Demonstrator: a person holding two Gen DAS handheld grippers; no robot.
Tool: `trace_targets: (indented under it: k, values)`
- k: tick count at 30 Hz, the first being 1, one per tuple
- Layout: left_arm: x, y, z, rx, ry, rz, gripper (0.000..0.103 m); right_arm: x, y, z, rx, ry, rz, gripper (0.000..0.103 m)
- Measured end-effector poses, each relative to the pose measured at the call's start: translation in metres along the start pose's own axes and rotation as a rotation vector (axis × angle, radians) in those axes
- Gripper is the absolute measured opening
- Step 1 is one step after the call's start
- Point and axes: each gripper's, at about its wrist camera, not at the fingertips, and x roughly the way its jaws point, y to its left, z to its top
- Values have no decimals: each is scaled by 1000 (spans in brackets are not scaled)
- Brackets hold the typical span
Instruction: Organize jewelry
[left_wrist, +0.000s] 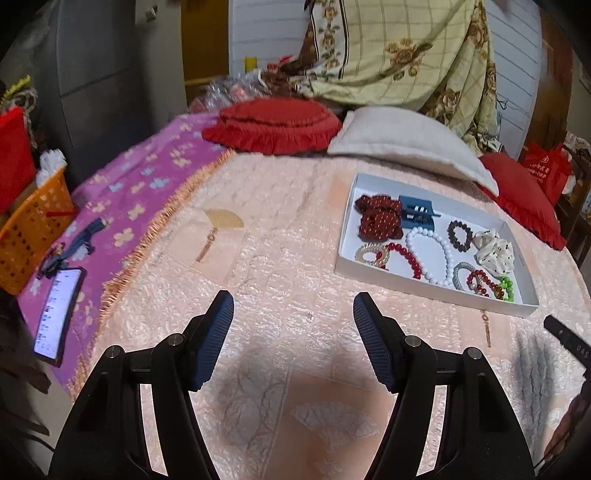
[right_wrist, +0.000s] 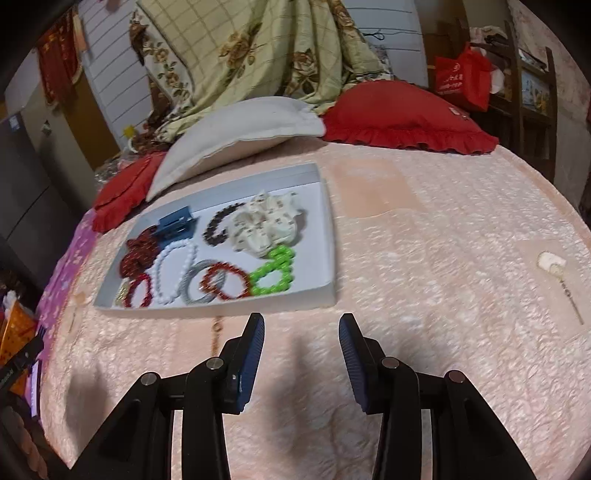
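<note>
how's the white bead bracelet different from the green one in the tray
The white bead bracelet has small white beads in a long, stretched loop; the green bead bracelet has chunkier, bright green beads in a rounder loop. The white one lies mid-tray, the green one toward one end. Both lie flat in the white tray.

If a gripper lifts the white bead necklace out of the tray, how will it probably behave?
The white bead necklace would probably hang limp, since it lies in a loose, uneven loop. Its round, glossy beads may slip between the fingers. It touches a red bead bracelet in the white tray, so lifting it might drag that neighbour along.
</note>
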Motion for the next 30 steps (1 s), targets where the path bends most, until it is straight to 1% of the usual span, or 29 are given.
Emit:
trace_targets:
  k: [3,7,9,11,13,15,16,17,18,21,23,25,30]
  values:
    - [-23,-5,-4,15,-73,30,68,-8,14,-15,-54,-10,-13,40]
    - [-64,-13,-9,58,-226,110,68,-25,30,-29,-113,-31,-27,40]
    - [-84,-12,-10,57,-292,135,69,-38,36,-32,-134,-56,-31,40]
    - [-105,-8,-11,40,-351,144,86,-51,42,-34,-148,-77,-27,40]
    - [-124,-2,-13,11,-413,155,90,-63,47,-36,-159,-97,-19,40]
    - [-143,3,-16,-9,-476,170,92,-75,54,-39,-173,-116,-17,40]
    - [-151,6,-18,-15,-498,171,98,-81,58,-41,-184,-123,-16,40]
    - [-159,8,-19,-20,-513,165,103,-86,62,-42,-194,-127,-16,40]
    - [-166,10,-21,-21,-530,153,103,-89,65,-43,-201,-130,-16,40]
    - [-182,12,-26,6,-548,150,103,-104,76,-48,-227,-151,-25,40]
    - [-188,10,-28,33,-545,153,103,-113,81,-51,-242,-163,-31,40]
    - [-193,10,-30,54,-529,147,103,-121,86,-52,-254,-175,-34,40]
    - [-196,4,-37,63,-479,131,103,-136,90,-56,-257,-188,-37,42]
